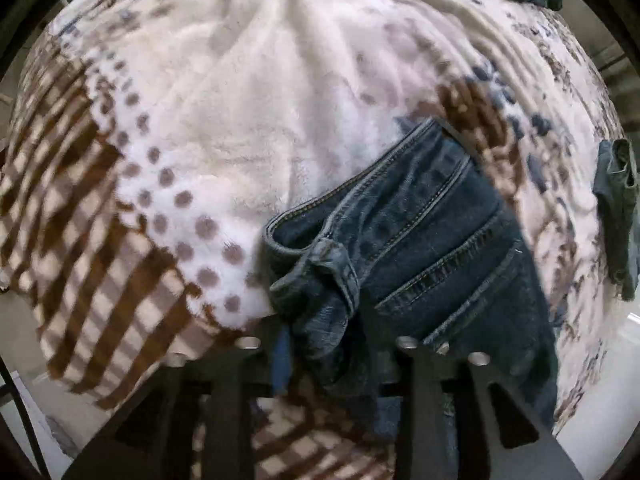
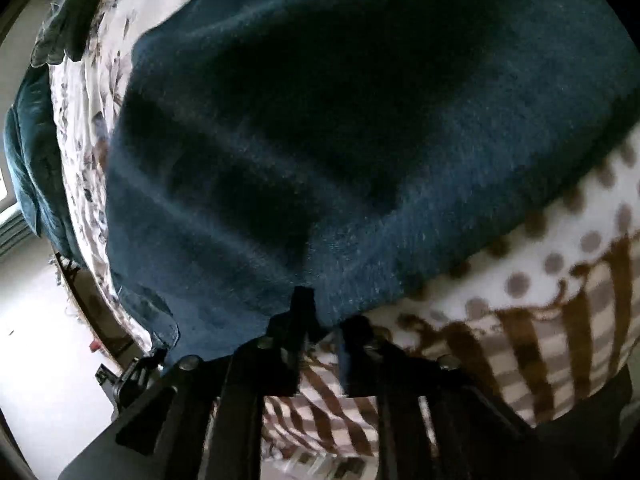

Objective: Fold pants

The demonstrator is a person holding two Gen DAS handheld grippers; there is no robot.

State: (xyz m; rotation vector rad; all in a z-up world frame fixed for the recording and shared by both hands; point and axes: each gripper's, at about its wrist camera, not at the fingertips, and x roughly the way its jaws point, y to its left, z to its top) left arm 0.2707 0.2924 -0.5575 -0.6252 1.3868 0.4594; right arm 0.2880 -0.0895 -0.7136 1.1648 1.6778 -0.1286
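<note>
- Pants point(image 1: 420, 240): dark blue denim, lying on patterned fleece blanket point(image 1: 240, 100); stitched seams and a rolled band end facing the left camera, broad plain denim filling most of the right wrist view.
- Step in hand, by judgement: taking hold of the near denim edge at two places, ahead of a fold; fold itself not yet made.
- Left tool point(image 1: 328, 344): pointed down at the blanket, jaws part-way apart, bunched band end of the denim lying between the fingers. Cannot tell whether the pads actually press on it.
- Right tool point(image 2: 324, 328): angled down at the lower edge of the denim, jaws narrowly apart, striped blanket showing through the gap, cloth edge right at the fingertips. Cannot tell whether anything is caught.
- Next move, as judged: firm bite on both points first, then an even lift and carry across so the cloth lands flat; thick seam bunch on the left likely to slip from a shallow pinch.
- Count: pants being worked, one; tools, two; blanket, one; further denim piece point(image 1: 618, 216) near the right rim of the left view, one, well apart from the pants.
</note>
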